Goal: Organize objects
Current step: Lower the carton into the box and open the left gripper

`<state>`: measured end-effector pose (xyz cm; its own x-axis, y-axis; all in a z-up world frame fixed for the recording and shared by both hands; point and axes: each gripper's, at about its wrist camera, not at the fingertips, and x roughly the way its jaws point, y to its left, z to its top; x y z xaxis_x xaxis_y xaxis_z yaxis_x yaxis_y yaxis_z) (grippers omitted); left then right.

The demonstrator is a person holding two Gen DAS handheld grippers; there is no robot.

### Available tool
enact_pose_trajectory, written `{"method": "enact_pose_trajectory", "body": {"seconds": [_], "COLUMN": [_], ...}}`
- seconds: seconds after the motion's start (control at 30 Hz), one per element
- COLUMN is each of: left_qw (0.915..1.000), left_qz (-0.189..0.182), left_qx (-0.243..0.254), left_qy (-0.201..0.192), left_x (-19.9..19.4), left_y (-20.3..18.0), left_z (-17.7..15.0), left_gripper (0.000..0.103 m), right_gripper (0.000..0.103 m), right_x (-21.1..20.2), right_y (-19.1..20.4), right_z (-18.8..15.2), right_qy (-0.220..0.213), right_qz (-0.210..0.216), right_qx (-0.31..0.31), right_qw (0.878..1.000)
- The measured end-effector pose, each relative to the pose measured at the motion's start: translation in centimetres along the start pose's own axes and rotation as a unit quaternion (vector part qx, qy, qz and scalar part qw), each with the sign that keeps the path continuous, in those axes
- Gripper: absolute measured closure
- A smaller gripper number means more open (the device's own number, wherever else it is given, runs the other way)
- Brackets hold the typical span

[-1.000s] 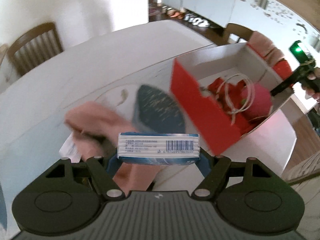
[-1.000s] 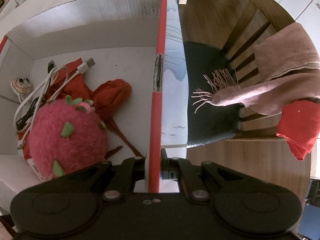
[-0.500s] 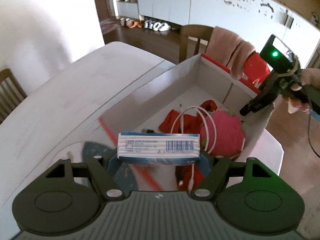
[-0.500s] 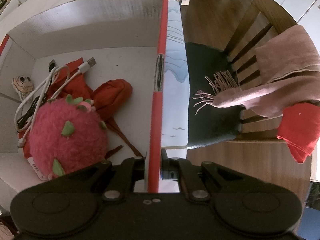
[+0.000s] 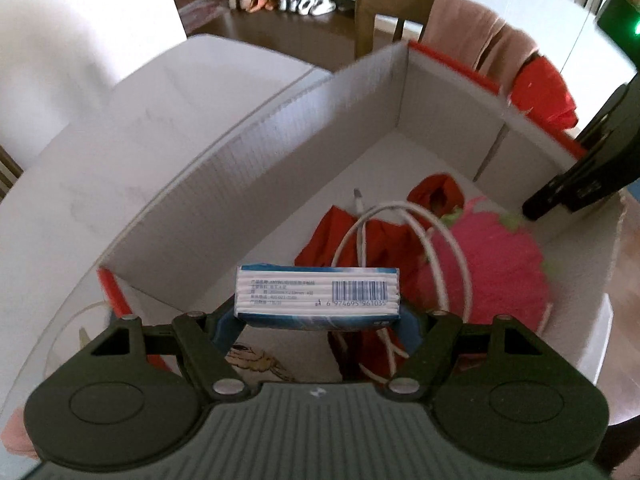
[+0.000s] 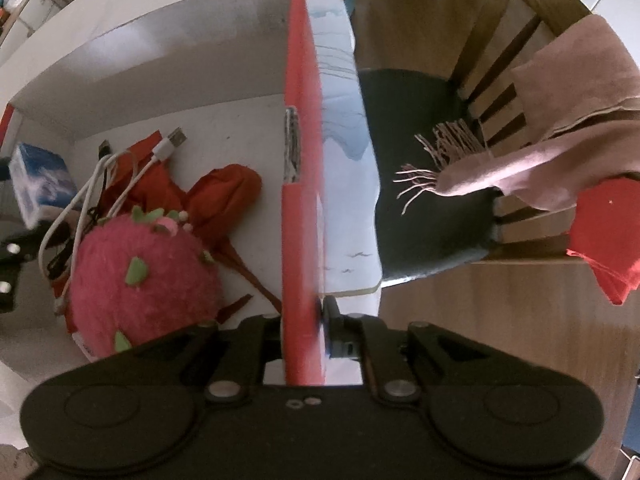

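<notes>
The open cardboard box (image 6: 303,200) is red outside, white inside; the small tissue pack (image 5: 318,295) is blue and white with a black barcode.

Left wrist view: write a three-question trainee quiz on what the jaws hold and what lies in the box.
1. Multiple choice: what is clamped in the left gripper?
A. a blue-and-white packet with a barcode
B. a spoon
C. a cup
2. True or false: the white cable lies inside the box.
3. Fill in the blank: beside the pink plush fruit on the box floor lies a crumpled ____ cloth.

Key: 1 A; 2 true; 3 red.
</notes>
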<state>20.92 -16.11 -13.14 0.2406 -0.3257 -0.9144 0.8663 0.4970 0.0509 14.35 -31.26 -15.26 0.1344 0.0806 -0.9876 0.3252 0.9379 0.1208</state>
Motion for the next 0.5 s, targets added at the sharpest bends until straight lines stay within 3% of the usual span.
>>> {"method": "enact_pose_trajectory", "body": {"seconds": [0.5], "left_qw": [0.9996], "left_qz": [0.012], "left_qx": [0.015], "left_qy": [0.020], "left_x": [1.8], "left_y": [-0.8], "left_z": [0.7], "left_gripper": [0.026], "right_gripper": [0.094], "right_x": [0.3], "right_y": [0.0], "right_z": [0.5], "right_qy": [0.011], "right_qz": [-0.001], "right_qx": [-0.005], "right_qw": [1.000]}}
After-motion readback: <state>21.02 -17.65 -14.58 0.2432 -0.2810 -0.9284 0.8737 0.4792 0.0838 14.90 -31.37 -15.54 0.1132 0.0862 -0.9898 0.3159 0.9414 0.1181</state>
